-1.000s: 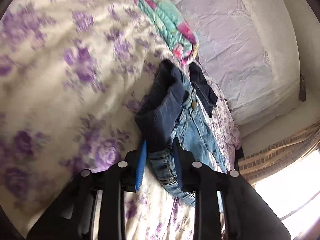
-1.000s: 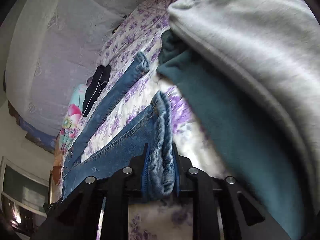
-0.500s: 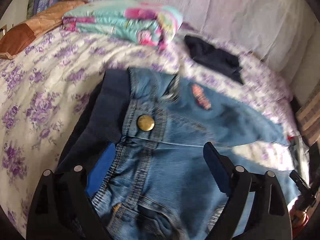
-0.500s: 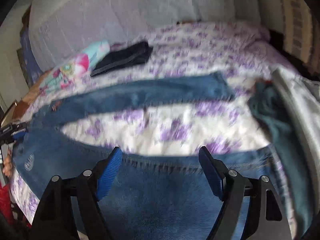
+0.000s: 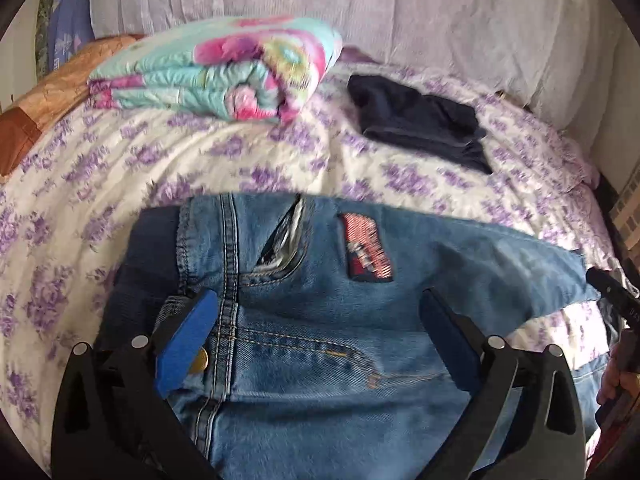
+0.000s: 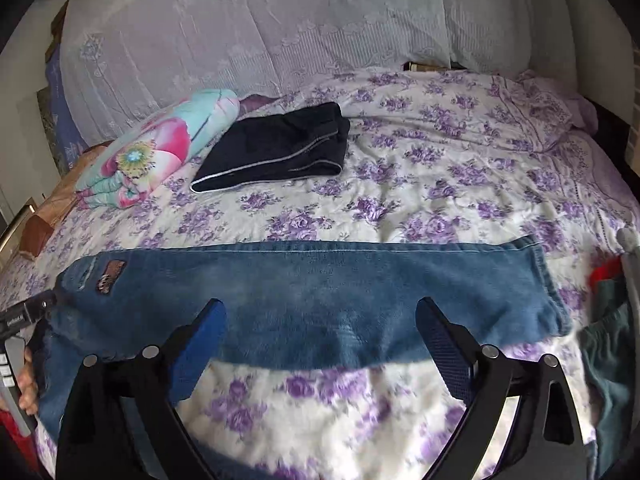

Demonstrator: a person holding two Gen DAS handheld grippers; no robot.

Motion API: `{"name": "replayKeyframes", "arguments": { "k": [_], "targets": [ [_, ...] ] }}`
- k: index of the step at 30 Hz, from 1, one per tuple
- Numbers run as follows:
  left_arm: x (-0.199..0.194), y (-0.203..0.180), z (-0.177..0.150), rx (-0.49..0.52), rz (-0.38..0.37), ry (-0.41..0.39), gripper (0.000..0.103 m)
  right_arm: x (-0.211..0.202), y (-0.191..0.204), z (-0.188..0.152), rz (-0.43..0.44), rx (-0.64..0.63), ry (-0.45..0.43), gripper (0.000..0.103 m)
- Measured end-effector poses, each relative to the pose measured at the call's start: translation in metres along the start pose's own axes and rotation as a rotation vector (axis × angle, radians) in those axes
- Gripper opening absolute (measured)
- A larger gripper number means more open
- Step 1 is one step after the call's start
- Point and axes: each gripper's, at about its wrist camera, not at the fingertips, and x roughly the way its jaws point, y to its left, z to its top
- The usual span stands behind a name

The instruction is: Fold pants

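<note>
Currently, jeans: lying spread across the floral bedsheet, one leg stretching toward the right in the right wrist view, waistband end under the left gripper.
Left gripper: jaws opening wide, hovering over the waistband; denim is showing between the blue pads, no pad pressing on it.
Right gripper: jaws opening wide above the leg; nothing clamped.
Patch: red woven label sitting on the denim; lettering too blurred to read.
Brass button: peeking beside the left pad.
Dark folded garment: resting beyond the jeans, beside the folded quilt.
</note>
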Motion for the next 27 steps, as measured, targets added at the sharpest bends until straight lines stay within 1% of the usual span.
{"name": "replayKeyframes", "arguments": {
  "k": [1,2,3,4,5,6,7,8,9,10,11,13,14,15,17,18,19,20,21,22,23,24,25,27],
  "targets": [
    [0.018,0.000,-0.005,0.032,0.018,0.013,0.098,0.023,0.001,-0.002,-0.019,0.001,0.046,0.096],
    [0.023,-0.008,-0.009,0.102,0.077,-0.020,0.098,0.047,0.001,-0.009,-0.039,0.001,0.108,0.098],
    [0.024,-0.020,-0.013,0.155,0.142,-0.019,0.098,0.071,-0.002,-0.018,-0.045,-0.004,0.176,0.100],
    [0.024,-0.032,-0.016,0.202,0.202,-0.026,0.098,0.072,0.000,-0.021,-0.048,-0.018,0.158,0.100],
    [0.026,-0.038,-0.019,0.238,0.242,-0.032,0.098,0.065,0.001,-0.018,-0.042,-0.018,0.150,0.100],
    [0.027,-0.040,-0.019,0.251,0.259,-0.030,0.098,0.059,0.000,-0.016,-0.040,-0.009,0.144,0.099],
    [0.023,-0.039,-0.018,0.242,0.252,-0.037,0.098,0.053,-0.001,-0.017,-0.041,0.001,0.114,0.099],
    [0.014,-0.038,-0.015,0.225,0.202,-0.061,0.098,0.043,-0.002,-0.019,-0.044,0.015,0.058,0.099],
    [0.002,-0.037,-0.012,0.200,0.121,-0.096,0.098,0.032,-0.001,-0.020,-0.043,0.027,0.008,0.100],
    [-0.012,-0.037,-0.008,0.159,0.037,-0.135,0.098,0.022,0.004,-0.018,-0.015,0.034,-0.027,0.100],
    [-0.021,-0.038,-0.004,0.119,-0.010,-0.155,0.098,0.014,0.010,-0.015,0.031,0.042,-0.052,0.100],
    [-0.026,-0.047,0.005,0.074,-0.071,-0.153,0.098,0.006,0.031,-0.009,0.110,0.048,-0.073,0.100],
    [-0.019,-0.055,0.009,0.074,-0.090,-0.128,0.098,0.008,0.044,-0.008,0.132,0.025,-0.063,0.100],
    [-0.008,-0.062,0.009,0.081,-0.097,-0.091,0.098,0.016,0.059,-0.008,0.142,-0.016,-0.033,0.100],
    [0.033,-0.069,0.000,0.096,-0.077,0.010,0.098,0.046,0.083,-0.012,0.116,-0.100,0.065,0.100],
    [0.057,-0.069,-0.009,0.098,-0.048,0.070,0.098,0.069,0.090,-0.019,0.084,-0.133,0.156,0.100],
    [0.064,-0.075,-0.012,0.114,0.000,0.095,0.098,0.084,0.094,-0.026,0.059,-0.154,0.212,0.100],
    [0.055,-0.081,-0.009,0.145,0.016,0.073,0.098,0.076,0.096,-0.026,0.060,-0.166,0.175,0.100],
    [0.050,-0.083,-0.010,0.148,-0.005,0.048,0.098,0.070,0.095,-0.023,0.067,-0.166,0.164,0.100],
    [0.048,-0.080,-0.010,0.133,-0.023,0.044,0.098,0.065,0.093,-0.022,0.067,-0.165,0.155,0.099],
    [0.044,-0.076,-0.010,0.108,-0.032,0.040,0.098,0.058,0.088,-0.022,0.066,-0.157,0.127,0.099],
    [0.034,-0.071,-0.008,0.079,-0.055,0.011,0.098,0.049,0.081,-0.021,0.055,-0.144,0.095,0.100],
    [0.022,-0.064,-0.006,0.055,-0.075,-0.033,0.098,0.039,0.069,-0.018,0.033,-0.132,0.065,0.099],
    [-0.010,-0.051,-0.004,0.023,-0.080,-0.155,0.098,0.022,0.037,-0.011,-0.019,-0.099,0.005,0.099]
  ]
}}
